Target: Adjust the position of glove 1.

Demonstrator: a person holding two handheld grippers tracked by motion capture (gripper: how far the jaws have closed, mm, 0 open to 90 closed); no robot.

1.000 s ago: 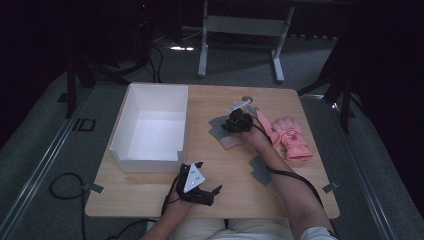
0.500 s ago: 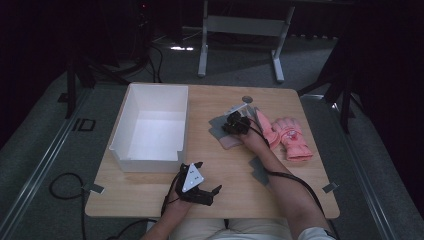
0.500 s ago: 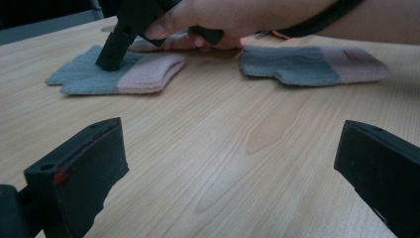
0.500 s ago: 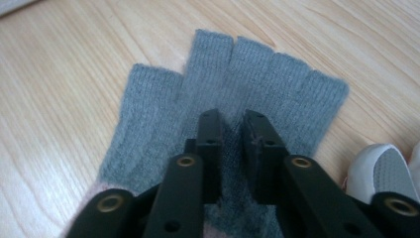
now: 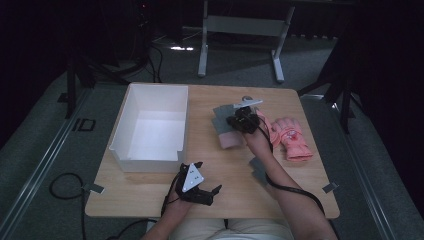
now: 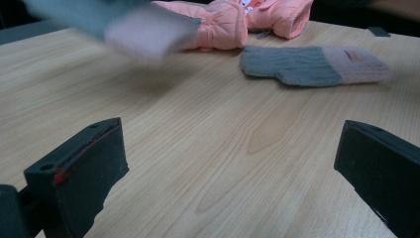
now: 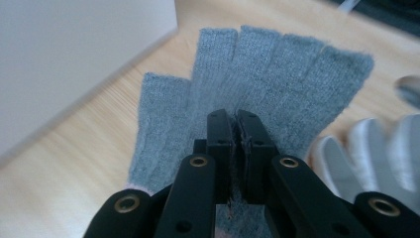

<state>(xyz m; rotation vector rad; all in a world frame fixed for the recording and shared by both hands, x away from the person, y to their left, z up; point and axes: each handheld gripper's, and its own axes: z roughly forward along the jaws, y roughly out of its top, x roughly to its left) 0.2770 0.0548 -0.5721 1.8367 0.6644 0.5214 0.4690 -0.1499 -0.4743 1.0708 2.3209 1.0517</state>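
Observation:
A grey knit glove with a pink cuff lies mid-table, right of the white box. My right gripper is shut on it; its jaws have just been closing, and in the right gripper view they pinch the knit below the spread glove fingers. In the left gripper view this glove is a blur raised off the wood. A second grey glove lies flat, partly under the right forearm. My left gripper rests open near the front edge with bare wood between its jaws.
A white open box stands at the table's left; its wall is close to the held glove. A pair of pink padded gloves lies at the right, also. Pale glove fingers sit right of the jaws.
The right gripper has closed on the grey glove and risen a little, pulling it up and toward the pink gloves. The left gripper has stayed put.

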